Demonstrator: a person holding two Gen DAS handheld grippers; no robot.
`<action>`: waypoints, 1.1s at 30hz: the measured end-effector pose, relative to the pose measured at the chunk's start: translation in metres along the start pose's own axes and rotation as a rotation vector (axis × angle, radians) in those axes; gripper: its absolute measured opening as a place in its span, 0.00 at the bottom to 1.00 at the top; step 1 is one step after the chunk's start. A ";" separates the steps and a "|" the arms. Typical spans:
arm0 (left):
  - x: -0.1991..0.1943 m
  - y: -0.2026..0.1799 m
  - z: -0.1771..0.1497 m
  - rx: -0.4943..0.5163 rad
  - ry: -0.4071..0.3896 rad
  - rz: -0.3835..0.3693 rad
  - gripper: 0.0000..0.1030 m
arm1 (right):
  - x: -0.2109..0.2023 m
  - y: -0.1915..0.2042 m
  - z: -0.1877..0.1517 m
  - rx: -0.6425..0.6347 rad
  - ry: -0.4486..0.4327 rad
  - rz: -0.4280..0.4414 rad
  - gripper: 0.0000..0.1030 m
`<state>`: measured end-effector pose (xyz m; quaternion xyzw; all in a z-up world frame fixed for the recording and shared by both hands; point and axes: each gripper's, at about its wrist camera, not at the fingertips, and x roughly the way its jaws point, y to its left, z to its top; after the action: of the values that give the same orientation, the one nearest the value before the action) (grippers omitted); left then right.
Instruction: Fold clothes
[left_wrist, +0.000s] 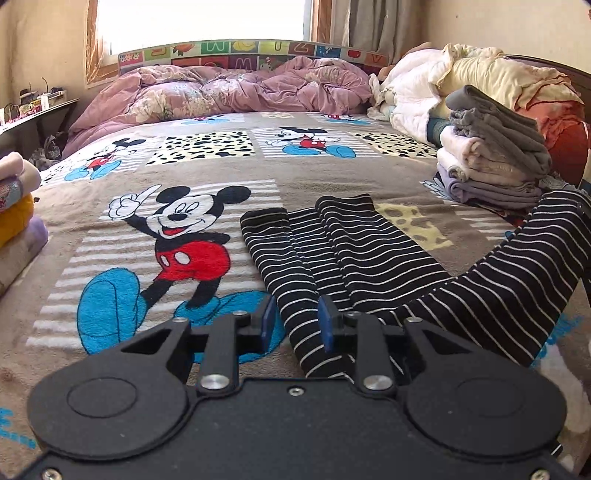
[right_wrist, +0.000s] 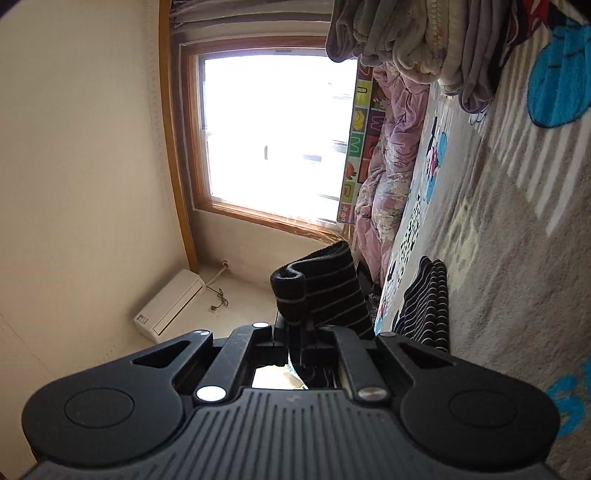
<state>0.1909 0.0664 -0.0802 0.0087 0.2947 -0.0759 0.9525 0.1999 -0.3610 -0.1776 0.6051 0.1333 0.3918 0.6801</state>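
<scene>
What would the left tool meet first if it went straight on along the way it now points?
Probably the striped garment: the left tool angles down at the bed, its pads apart with a striped fold lying between them. Past that comes the Mickey blanket. Depth is unclear.

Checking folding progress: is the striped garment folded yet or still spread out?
Partly folded: striped garment lies in long overlapping folds on the bed, one end lifted by the right claw.

One striped garment (left_wrist: 369, 266) (two clothes stacks (left_wrist: 491, 158)).

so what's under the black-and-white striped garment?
Under the black-and-white striped garment lies the cartoon-mouse print plush blanket, visible all around. The print directly beneath is covered.
</scene>
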 end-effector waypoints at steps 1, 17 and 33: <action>0.004 -0.002 -0.001 0.012 0.011 -0.006 0.20 | -0.001 -0.002 0.000 0.010 -0.006 0.000 0.08; 0.080 -0.003 0.008 0.105 0.194 -0.032 0.18 | 0.002 -0.023 -0.002 0.059 -0.031 -0.061 0.08; 0.011 0.010 0.018 -0.015 0.034 0.072 0.18 | 0.007 -0.045 -0.007 0.062 -0.028 -0.218 0.08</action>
<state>0.2110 0.0740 -0.0720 0.0134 0.3110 -0.0390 0.9495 0.2170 -0.3496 -0.2186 0.6133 0.2009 0.3026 0.7014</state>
